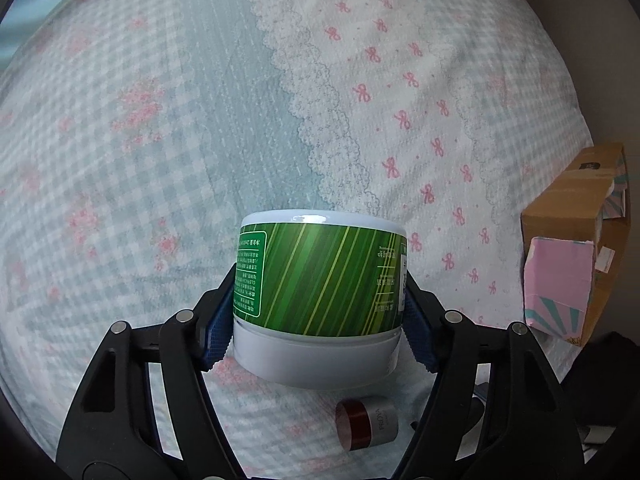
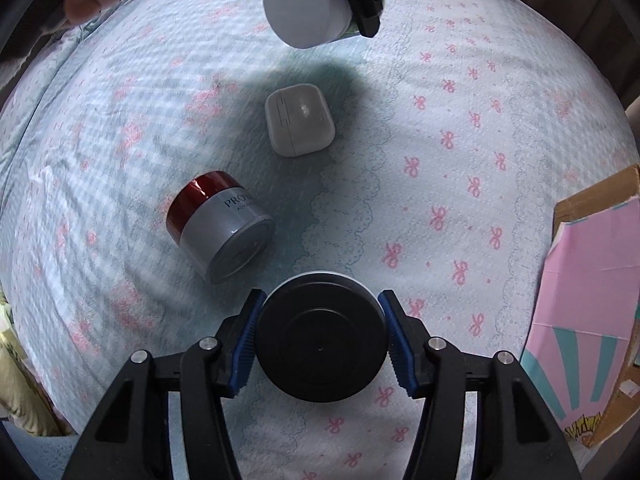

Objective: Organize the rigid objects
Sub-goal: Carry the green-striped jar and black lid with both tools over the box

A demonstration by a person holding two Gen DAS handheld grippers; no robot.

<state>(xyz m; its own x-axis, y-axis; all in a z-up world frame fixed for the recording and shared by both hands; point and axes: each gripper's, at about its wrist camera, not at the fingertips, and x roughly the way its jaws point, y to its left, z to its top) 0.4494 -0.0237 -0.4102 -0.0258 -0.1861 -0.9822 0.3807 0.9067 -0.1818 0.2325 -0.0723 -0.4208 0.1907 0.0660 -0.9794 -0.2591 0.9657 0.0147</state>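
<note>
Both claws are loaded: left gripper [image 1: 318,312] clamps the green jar [image 1: 320,280], right gripper [image 2: 320,340] the black jar [image 2: 322,336]; the cardboard box [image 2: 592,208] lies at right frame edge, nearer the right gripper.

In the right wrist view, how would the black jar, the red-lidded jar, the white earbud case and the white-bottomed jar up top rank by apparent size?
1. Black jar, though nearest the camera.
2. Red-lidded jar.
3. White-bottomed jar, partly cut off, so unsure.
4. Earbud case.

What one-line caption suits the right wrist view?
Right tongs grip a black round container above a bedsheet; a red-lidded jar and white case lie beyond.
</note>
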